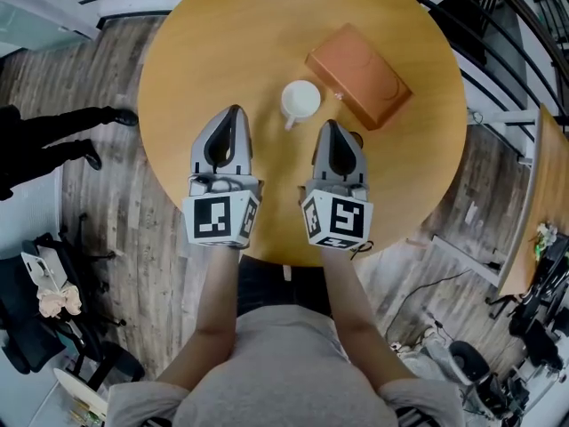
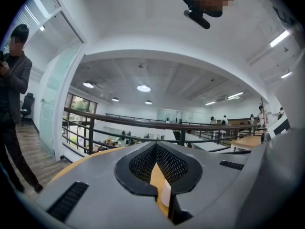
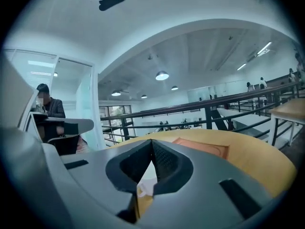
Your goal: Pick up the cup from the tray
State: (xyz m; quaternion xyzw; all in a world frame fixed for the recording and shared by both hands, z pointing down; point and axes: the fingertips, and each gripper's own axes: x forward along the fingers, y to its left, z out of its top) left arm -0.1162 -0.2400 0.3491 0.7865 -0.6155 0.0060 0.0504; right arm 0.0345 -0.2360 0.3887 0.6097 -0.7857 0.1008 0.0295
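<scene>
1. The left gripper (image 1: pixel 234 111) is clenched. Its jaw tips meet and nothing sits between them.
2. The right gripper (image 1: pixel 331 124) is clenched too, tips together and empty.
3. The cup (image 1: pixel 300 100) stands upright on the table (image 1: pixel 204 52), not on the tray. It is just ahead of both grippers and between their tips, touching neither, and it is nearer the right one. Its handle points back toward the person, into the gap between the grippers.
4. The tray (image 1: pixel 358 75) lies just beside the cup, on its far right side and angled across the table.
5. In each gripper view the gripper's own grey body fills the lower picture. Only a white sliver and a strip of table show through the slot behind the closed tips, too little to make out further. The right gripper view shows just the tray's near edge over its jaw. The head view cuts off the table's far edge.
6. The jaws are smooth grey plastic tapering to a point, lined with black meshed pads (image 2: pixel 141 163). The cup is white, round and glossy. The tray is reddish-brown and rectangular, with rounded corners and a raised rim. The table is round, of pale wood, over a floor (image 1: pixel 133 229) of grey planks.
</scene>
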